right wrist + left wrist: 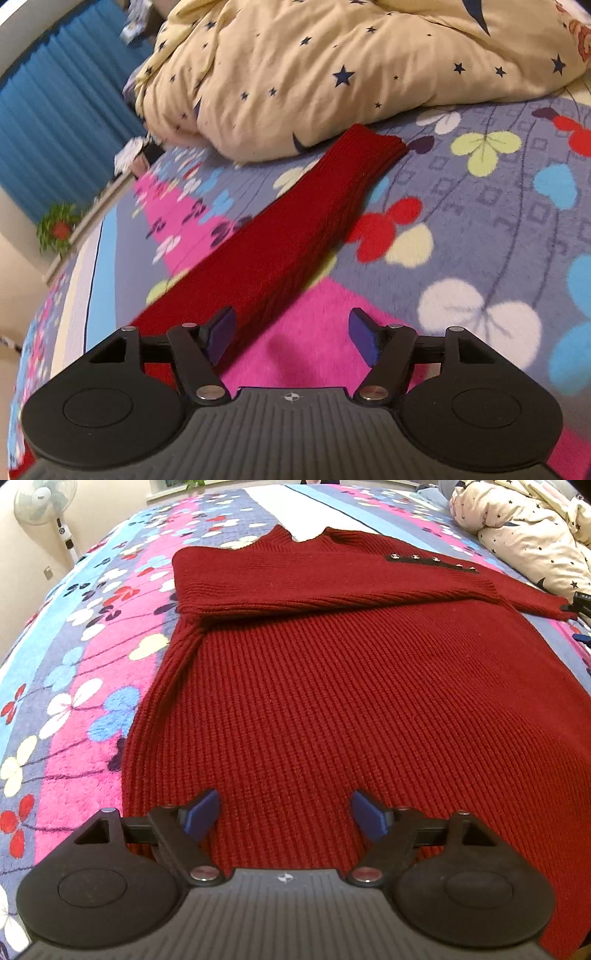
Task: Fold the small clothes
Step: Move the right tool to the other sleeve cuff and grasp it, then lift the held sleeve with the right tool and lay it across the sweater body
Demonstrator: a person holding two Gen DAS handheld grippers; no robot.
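Note:
A dark red knit sweater lies flat on the flowered bed cover. Its left sleeve is folded across the chest, with a strip of small metal buttons at the cuff. My left gripper is open and empty, just above the sweater's lower hem. The right sleeve lies stretched out straight on the cover, its cuff near the star quilt. My right gripper is open and empty, low over the sleeve's near end, with the sleeve passing by its left finger. The other gripper shows at the right edge of the left wrist view.
A cream quilt with dark stars is heaped at the bed's far side, also in the left wrist view. A standing fan is by the wall. Blue curtains and a small plant are beyond the bed.

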